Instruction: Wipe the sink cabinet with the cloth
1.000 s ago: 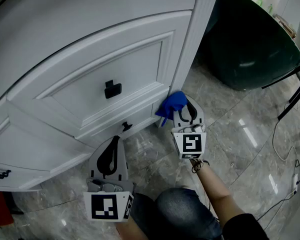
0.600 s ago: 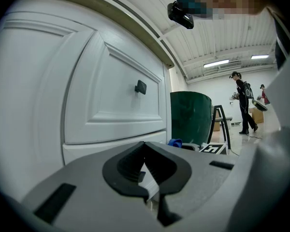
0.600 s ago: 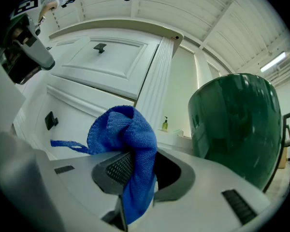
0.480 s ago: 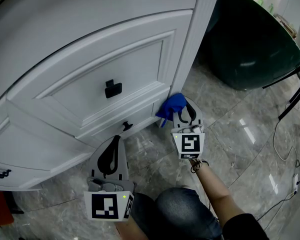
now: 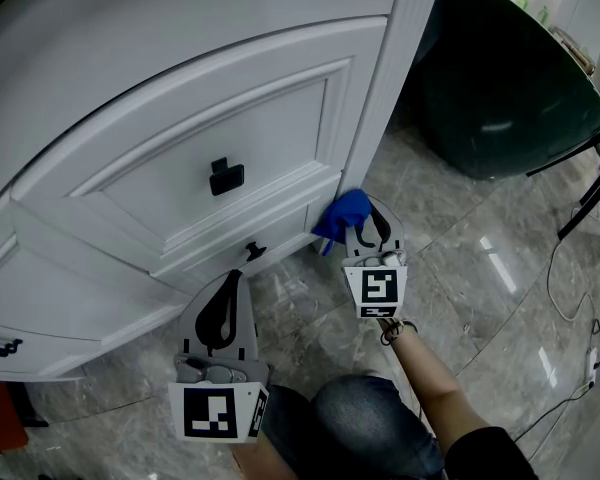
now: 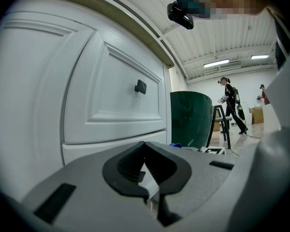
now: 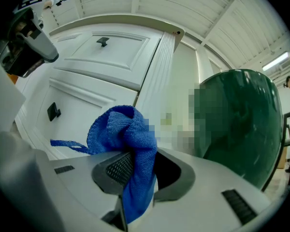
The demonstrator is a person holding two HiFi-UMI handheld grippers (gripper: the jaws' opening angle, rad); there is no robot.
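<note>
The white sink cabinet (image 5: 180, 138) has panelled drawer fronts with black handles (image 5: 225, 177) and a fluted corner post (image 5: 385, 78). My right gripper (image 5: 368, 218) is shut on a bunched blue cloth (image 5: 342, 216), which sits against the cabinet's lower edge beside the post. In the right gripper view the blue cloth (image 7: 123, 139) bulges out of the jaws in front of the cabinet (image 7: 106, 57). My left gripper (image 5: 223, 303) hangs lower left, shut and empty, near a small black handle (image 5: 251, 252). The left gripper view shows its closed jaws facing the drawer front (image 6: 106, 95).
A dark green round tub (image 5: 500, 88) stands to the right of the cabinet on a glossy marble floor (image 5: 460, 258). Black chair legs (image 5: 590, 178) and a cable (image 5: 570, 298) lie at the right. My knee (image 5: 365, 428) is at the bottom centre. People stand far off in the left gripper view (image 6: 232, 105).
The right gripper with the cloth has shifted slightly upward along the cabinet's corner. The left gripper has stayed put.
</note>
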